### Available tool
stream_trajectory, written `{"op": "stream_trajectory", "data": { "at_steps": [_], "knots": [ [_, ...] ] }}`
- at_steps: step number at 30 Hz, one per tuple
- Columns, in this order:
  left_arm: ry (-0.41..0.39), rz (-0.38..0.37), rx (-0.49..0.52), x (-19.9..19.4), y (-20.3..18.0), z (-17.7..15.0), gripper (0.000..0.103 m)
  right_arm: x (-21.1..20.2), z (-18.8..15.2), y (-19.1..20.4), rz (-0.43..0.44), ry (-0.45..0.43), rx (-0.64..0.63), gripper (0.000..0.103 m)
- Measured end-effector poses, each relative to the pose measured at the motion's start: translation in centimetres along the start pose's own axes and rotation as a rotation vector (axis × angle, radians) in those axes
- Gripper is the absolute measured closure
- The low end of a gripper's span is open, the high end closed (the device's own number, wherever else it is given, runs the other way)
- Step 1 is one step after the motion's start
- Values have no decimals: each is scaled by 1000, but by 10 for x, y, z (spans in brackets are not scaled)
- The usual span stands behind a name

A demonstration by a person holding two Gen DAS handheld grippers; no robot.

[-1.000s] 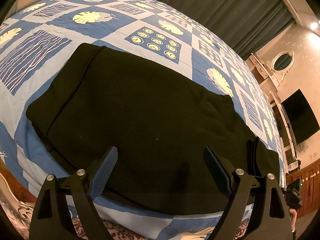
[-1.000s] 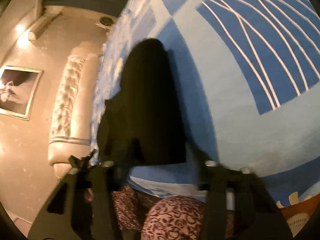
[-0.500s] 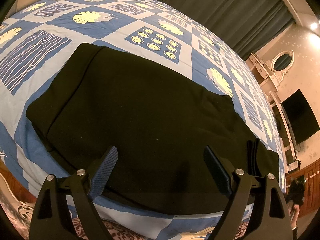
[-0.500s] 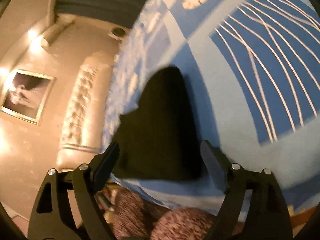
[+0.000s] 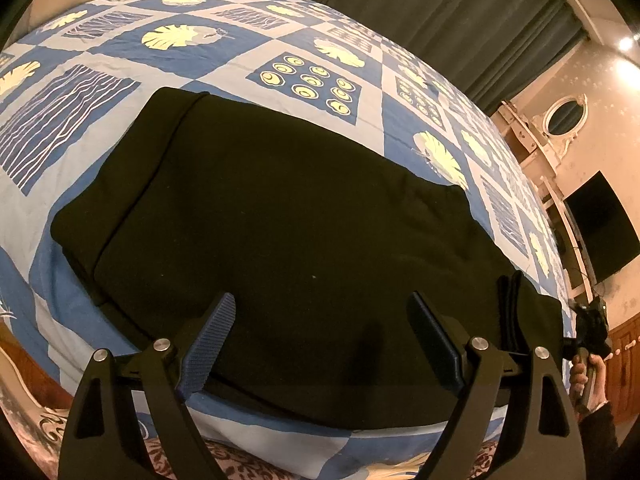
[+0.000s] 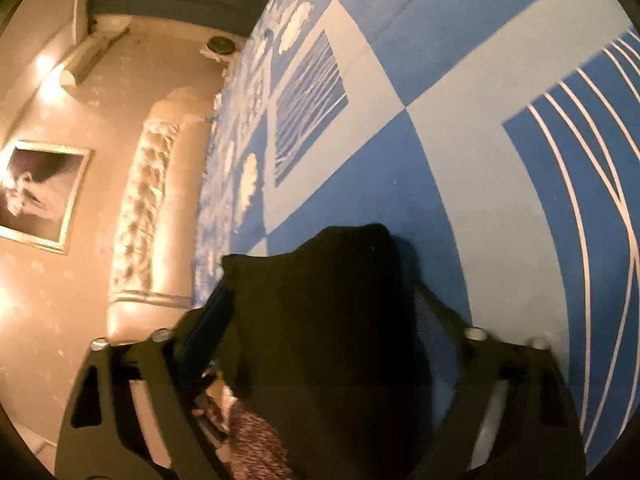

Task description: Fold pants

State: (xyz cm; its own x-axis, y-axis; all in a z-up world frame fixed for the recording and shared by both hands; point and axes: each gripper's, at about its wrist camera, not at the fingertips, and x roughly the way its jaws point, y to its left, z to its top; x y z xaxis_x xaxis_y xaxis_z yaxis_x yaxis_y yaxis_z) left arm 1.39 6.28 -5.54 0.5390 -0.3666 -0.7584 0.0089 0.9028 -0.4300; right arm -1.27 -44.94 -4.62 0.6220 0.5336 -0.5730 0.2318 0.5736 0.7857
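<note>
Between the spread fingers of the left gripper (image 5: 320,344), nothing is being held; its jaws are standing released just above the near edge of the black pants (image 5: 280,216), which are lying flat and already doubled lengthwise on the blue patchwork bedspread (image 5: 304,80). At the pants' right end, the right gripper (image 6: 320,344) is working with its fingers apart on either side of a bunched end of the dark cloth. They are not visibly clenching it, and blur is hiding whether the pads are touching the fabric.

Beyond the bed, a tufted headboard (image 6: 148,208), dark curtains (image 5: 460,12) and a wall television (image 5: 600,224) are showing.

Judging from this, the risk is a shallow bite: if the right gripper is closing on only the top layers, the lower ones could slip out and the fold would be skewing. The idle left gripper is pinning nothing, so the whole garment might be dragging across the smooth bedspread.
</note>
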Motion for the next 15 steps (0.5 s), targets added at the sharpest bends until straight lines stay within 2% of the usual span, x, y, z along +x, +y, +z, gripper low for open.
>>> {"op": "stream_trajectory", "data": {
  "at_steps": [1,2,6,9,10,11,15],
  "knots": [
    [0,1,1,1,-1,0,17,5,1,-2,-37,17,7,62],
    [0,-1,0,1,-1,0,17,9,2,-5,-59,25,21,70],
    [2,-4,0,1,-1,-1,17,9,1,-10,-51,5,16,72],
    [4,-4,6,2,-1,-1,16,0,-7,2,-64,-61,-27,50],
    [5,-3,7,2,-2,0,16,-4,-11,7,-76,-89,-46,32],
    [5,-4,8,3,-2,0,16,-10,-15,18,-96,-130,-89,21],
    [5,-3,7,3,-2,0,16,-35,-43,81,-206,-292,-313,9]
  ]
}}
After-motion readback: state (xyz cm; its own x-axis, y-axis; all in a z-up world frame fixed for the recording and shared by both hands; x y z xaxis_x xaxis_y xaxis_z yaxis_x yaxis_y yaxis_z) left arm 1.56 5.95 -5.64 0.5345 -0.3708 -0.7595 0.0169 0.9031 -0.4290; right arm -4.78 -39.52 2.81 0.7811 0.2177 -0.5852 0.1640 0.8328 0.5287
